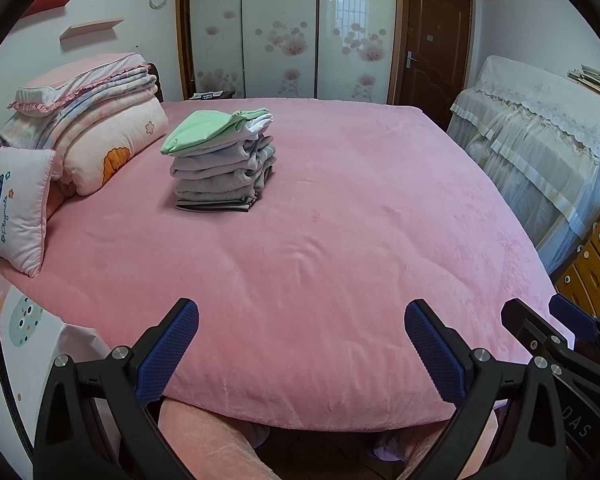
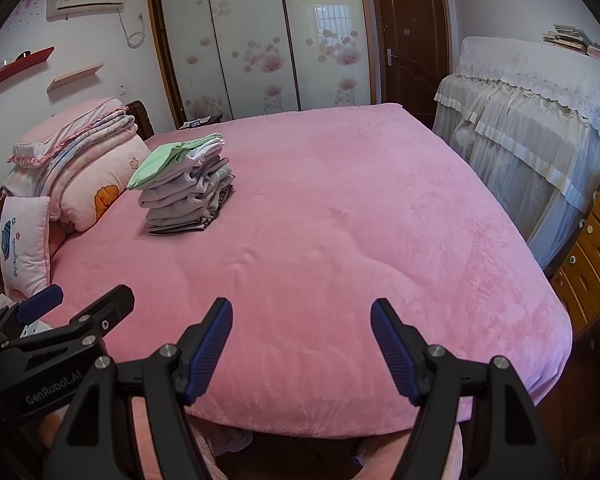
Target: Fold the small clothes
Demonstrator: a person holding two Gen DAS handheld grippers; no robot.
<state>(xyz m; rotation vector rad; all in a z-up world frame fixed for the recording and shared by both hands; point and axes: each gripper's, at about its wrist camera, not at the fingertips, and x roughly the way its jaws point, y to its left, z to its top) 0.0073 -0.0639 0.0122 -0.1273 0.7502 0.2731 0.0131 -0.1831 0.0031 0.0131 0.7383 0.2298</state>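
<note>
stack of folded clothes (image 1: 222, 160), green piece on top, seen on pink bedspread (image 1: 340, 240) toward the far left, near piled bedding (image 1: 100, 120) | left gripper (image 1: 300, 344) held over near bed edge, jaws spread, nothing between | right gripper (image 2: 302, 344) alongside, likewise wide apart and empty | both well apart from stack

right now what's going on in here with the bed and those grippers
A person holds two grippers over the near edge of a pink bed. The left gripper and right gripper are both open and empty, touching nothing. A stack of folded small clothes, green piece on top, sits further up the bed beside folded bedding. No unfolded garment lies on the bed.
</note>
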